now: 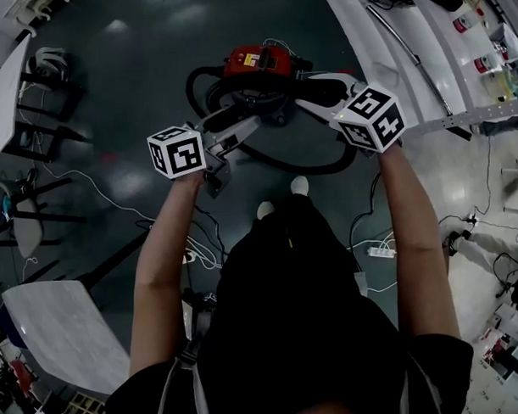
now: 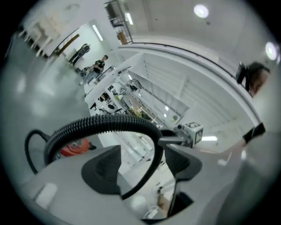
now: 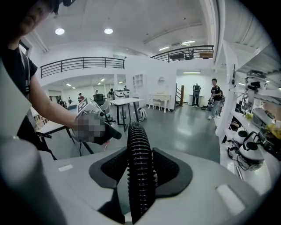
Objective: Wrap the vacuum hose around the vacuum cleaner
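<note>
Fingers point(image 3: 109, 170) of the right gripper point(image 1: 309, 95) pinch the ribbed black hose point(image 3: 140, 162) from both sides. On the left gripper point(image 2: 142, 165) the jaws stand wide, and the hose arcs over one pad and crosses the gap without being squeezed.

From the head view, both grippers hang above the red vacuum cleaner point(image 1: 262, 64) on the dark floor. Loops of hose lie round it, and one slack loop reaches toward the person's shoes point(image 1: 300, 185). White cables and a power strip point(image 1: 380, 250) lie near the feet, white shelving point(image 1: 400, 45) runs along the right, and black chairs point(image 1: 43, 84) and a white table point(image 1: 64, 331) stand at the left.

Only the right gripper view shows the hall beyond, with a balcony railing point(image 3: 83, 63) and a distant person point(image 3: 215, 99). The left gripper view alone catches the vacuum cleaner under the hose's arc.
</note>
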`<action>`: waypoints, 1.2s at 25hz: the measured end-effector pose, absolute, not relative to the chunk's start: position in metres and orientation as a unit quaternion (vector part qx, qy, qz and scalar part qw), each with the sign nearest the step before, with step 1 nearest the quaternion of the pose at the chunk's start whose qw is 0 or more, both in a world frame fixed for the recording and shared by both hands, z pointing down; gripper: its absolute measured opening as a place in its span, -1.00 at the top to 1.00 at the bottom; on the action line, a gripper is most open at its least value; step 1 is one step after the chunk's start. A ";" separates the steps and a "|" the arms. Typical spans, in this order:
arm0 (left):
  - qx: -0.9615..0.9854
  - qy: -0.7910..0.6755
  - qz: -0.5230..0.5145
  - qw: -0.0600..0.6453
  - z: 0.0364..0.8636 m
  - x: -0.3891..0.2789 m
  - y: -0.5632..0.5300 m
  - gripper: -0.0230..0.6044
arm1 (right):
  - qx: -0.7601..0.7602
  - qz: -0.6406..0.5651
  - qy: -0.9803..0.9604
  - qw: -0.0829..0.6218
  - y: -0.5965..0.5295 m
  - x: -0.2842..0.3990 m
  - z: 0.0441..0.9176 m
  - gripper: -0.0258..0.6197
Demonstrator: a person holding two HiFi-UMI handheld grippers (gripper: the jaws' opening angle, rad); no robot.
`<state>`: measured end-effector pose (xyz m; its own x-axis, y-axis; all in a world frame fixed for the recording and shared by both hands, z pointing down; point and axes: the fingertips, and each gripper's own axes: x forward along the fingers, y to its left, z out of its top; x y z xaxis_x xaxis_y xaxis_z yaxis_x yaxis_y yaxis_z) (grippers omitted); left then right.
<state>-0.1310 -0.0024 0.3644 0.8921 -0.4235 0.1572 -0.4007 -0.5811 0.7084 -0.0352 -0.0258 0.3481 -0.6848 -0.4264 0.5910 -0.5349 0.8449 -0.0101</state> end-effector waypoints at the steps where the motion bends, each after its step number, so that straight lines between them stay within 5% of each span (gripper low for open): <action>1: 0.899 -0.250 0.018 0.358 0.366 -0.134 -0.005 -0.07 | 0.262 0.092 -0.913 0.298 -0.030 -0.033 0.348 0.36; 8: 0.917 -0.342 0.158 0.134 0.346 -0.146 -0.040 0.00 | 0.243 0.090 -0.916 0.306 -0.060 -0.021 0.344 0.37; 18: 0.921 -0.247 0.297 -0.052 0.339 -0.082 -0.089 -0.30 | 0.166 0.076 -0.929 0.320 -0.075 -0.025 0.337 0.37; 22: 0.912 -0.190 0.360 -0.055 0.364 -0.063 -0.097 -0.25 | 0.138 0.072 -0.938 0.310 -0.082 -0.025 0.331 0.38; 25: 0.900 -0.209 0.379 -0.056 0.369 -0.060 -0.113 0.22 | 0.120 0.063 -0.943 0.306 -0.089 -0.021 0.327 0.38; 30: 0.894 -0.246 0.373 -0.026 0.370 -0.055 -0.131 0.27 | 0.126 0.037 -0.943 0.307 -0.110 -0.013 0.329 0.36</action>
<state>-0.0554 -0.1308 0.3699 0.6008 -0.4597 0.6539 -0.4203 -0.8775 -0.2307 -0.0131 -0.1100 0.3292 -0.7795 -0.2152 0.5882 -0.2605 0.9654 0.0080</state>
